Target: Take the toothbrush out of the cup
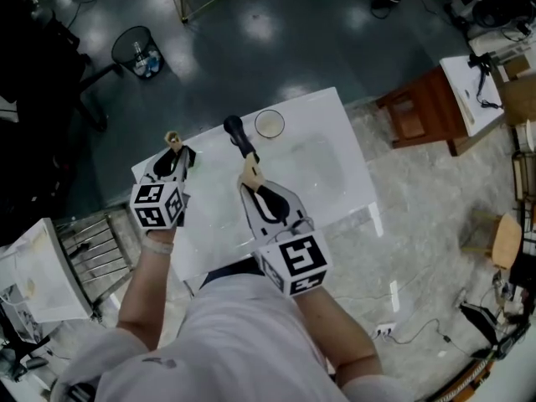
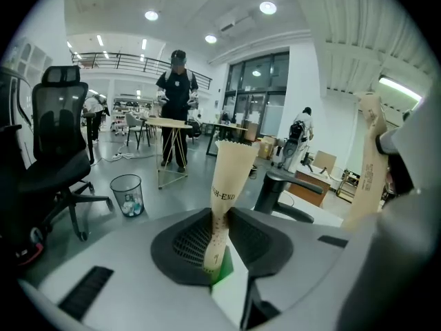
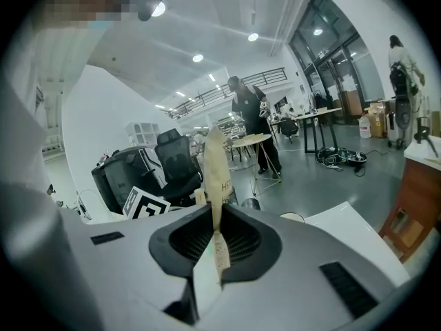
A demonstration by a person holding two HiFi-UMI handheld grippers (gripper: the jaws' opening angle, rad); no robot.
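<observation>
The paper-sleeved toothbrush (image 3: 215,174) is out of the cup (image 1: 257,125). It stands up from the right gripper (image 1: 251,187), whose jaws are pressed together on the sleeve's lower end, and its length leans away toward 12 o'clock over the white table (image 1: 327,174). In the head view the cup sits on the table at 1 o'clock from that gripper's tips, apart from the sleeve. A black elongated object (image 1: 237,135) runs on toward 11 o'clock from the sleeve's far end; whether the two join cannot be told. At 9 o'clock from the right gripper, near the table's left edge, the left gripper (image 1: 176,151) is clamped on a second sleeved toothbrush (image 2: 231,178). This one is in a tan paper sleeve with print ending "SH-END"; its narrow lower end is nipped between the pads and its wider end rises toward 12 o'clock. From the left gripper view the right gripper's sleeve shows tall at 3 o'clock, well apart from the left one. Beyond the table, a mesh waste bin (image 1: 122,40) stands on the dark floor (image 1: 276,32) at 11 o'clock, and a brown wooden desk (image 1: 419,111) stands at 2 o'clock. In the left gripper view a standing person (image 2: 178,102) in dark clothes is at 12 o'clock, with a black office chair (image 2: 52,143) at 9 o'clock.
</observation>
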